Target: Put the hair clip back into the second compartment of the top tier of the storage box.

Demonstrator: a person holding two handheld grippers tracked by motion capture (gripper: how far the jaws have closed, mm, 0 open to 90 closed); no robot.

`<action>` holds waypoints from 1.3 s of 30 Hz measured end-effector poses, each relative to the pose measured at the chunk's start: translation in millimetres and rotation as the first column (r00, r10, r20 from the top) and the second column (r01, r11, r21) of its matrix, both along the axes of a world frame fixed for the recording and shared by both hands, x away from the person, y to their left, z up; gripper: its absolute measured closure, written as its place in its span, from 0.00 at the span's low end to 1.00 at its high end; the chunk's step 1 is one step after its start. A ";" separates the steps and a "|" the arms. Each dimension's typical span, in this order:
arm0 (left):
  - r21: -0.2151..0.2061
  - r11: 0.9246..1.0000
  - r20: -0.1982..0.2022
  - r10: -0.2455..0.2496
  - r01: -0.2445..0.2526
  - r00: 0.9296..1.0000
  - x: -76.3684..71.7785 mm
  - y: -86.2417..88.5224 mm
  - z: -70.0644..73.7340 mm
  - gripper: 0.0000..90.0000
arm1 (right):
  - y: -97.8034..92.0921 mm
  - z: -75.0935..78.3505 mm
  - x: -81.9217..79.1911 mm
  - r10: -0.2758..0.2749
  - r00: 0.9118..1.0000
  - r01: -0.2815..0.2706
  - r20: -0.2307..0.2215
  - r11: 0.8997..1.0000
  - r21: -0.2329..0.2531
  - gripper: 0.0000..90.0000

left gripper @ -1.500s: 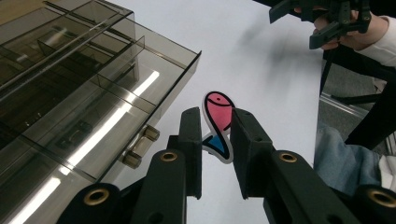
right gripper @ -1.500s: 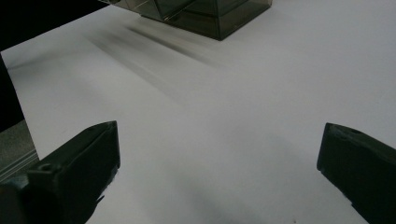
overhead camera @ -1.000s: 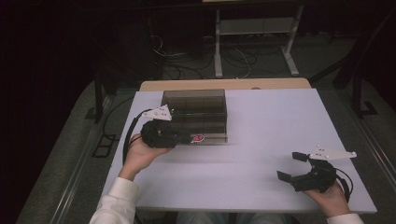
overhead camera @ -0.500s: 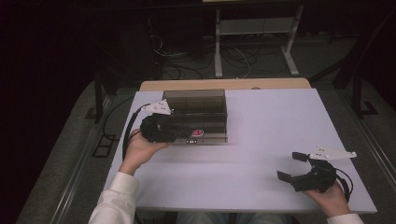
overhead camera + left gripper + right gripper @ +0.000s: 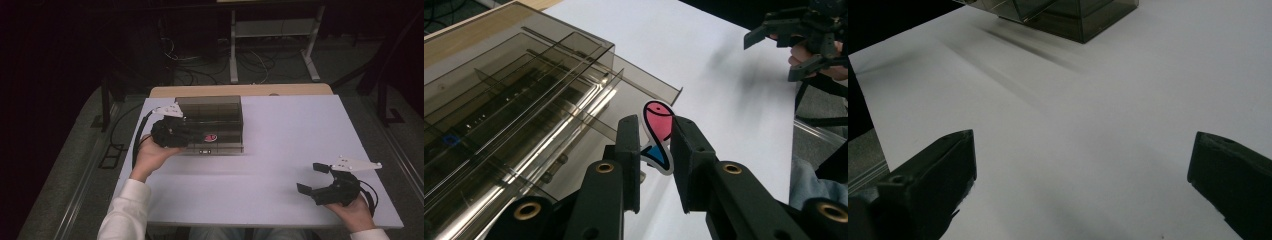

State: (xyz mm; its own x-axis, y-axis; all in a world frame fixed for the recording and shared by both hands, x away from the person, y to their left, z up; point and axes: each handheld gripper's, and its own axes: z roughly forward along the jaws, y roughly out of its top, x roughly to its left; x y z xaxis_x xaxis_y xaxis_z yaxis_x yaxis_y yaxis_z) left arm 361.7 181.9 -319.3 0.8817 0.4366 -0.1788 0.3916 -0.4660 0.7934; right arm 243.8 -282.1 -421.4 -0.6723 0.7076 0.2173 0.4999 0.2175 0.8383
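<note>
One fish sticker [image 5: 658, 135], pinched by the left gripper [image 5: 655, 150], hangs over the organizer box [image 5: 212, 122], unplaced; right gripper [image 5: 320, 180] spread, empty.

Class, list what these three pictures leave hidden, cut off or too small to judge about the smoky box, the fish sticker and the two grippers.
- Fish sticker: its tail is hidden between the left gripper jaws in the left gripper view; in the high view it is too small to read.
- Smoky box: its contents are blurred by tinted walls and glare.
- Right gripper: its jaw tips are cut off by the right gripper view's edges.
</note>
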 end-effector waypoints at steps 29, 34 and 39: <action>0.034 0.997 -0.032 0.072 -0.071 0.997 24.5 0.1 -19.5 0.82 | 0.3 -0.1 0.0 0.002 1.000 -0.002 -0.002 1.000 0.000 0.00; 0.038 0.996 -0.039 0.082 -0.081 0.996 27.6 0.7 -24.3 0.82 | 0.2 -0.1 0.0 0.002 1.000 -0.002 -0.002 1.000 -0.001 0.00; 0.043 0.994 -0.048 0.099 -0.097 0.994 30.3 2.8 -29.7 0.82 | 0.2 -0.1 0.0 0.003 1.000 -0.003 -0.002 1.000 0.000 0.00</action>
